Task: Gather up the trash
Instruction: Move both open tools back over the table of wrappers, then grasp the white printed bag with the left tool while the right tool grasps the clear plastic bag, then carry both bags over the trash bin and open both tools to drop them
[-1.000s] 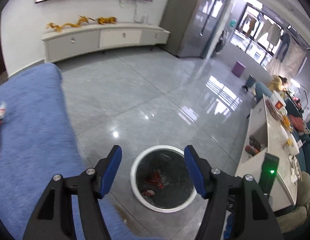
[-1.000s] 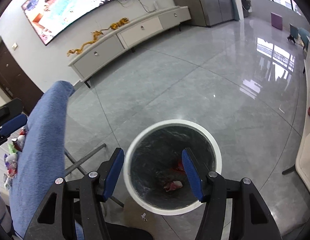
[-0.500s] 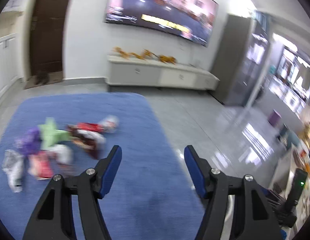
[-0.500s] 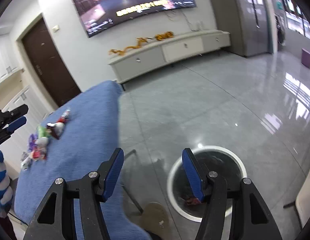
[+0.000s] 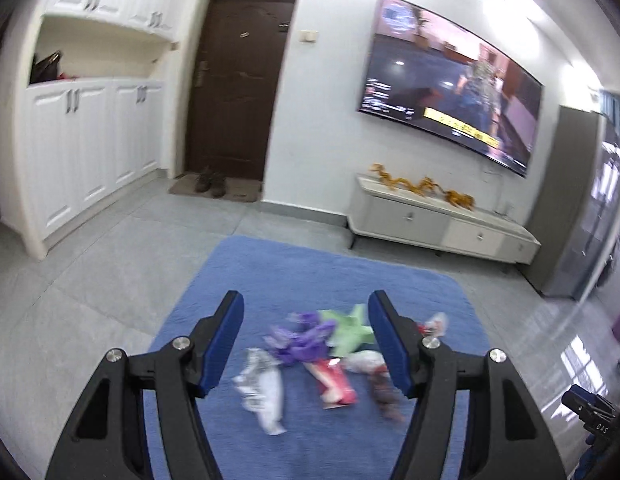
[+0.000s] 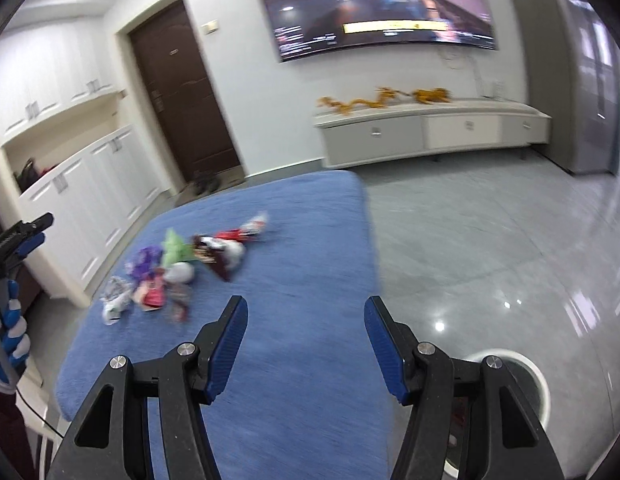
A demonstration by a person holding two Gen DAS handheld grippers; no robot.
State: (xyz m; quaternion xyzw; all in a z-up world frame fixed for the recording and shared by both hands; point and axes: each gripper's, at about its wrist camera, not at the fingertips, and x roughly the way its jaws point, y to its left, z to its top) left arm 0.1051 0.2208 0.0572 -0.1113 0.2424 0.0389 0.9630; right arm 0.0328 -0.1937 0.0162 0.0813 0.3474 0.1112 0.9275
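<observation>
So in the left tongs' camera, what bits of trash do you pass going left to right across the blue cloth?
White crinkly wrapper → purple wrapper → red-and-pink packet → light green wrapper → clear wrapper with red bits, all lying on the blue cloth. The dark blurred piece is left out.

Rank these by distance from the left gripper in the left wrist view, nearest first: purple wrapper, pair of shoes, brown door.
From the left gripper:
1. Purple wrapper, on the blue cloth, framed between the open fingers.
2. Pair of shoes, on the doormat across the grey floor, upper left.
3. Brown door, just behind the shoes, in the far wall.
</observation>
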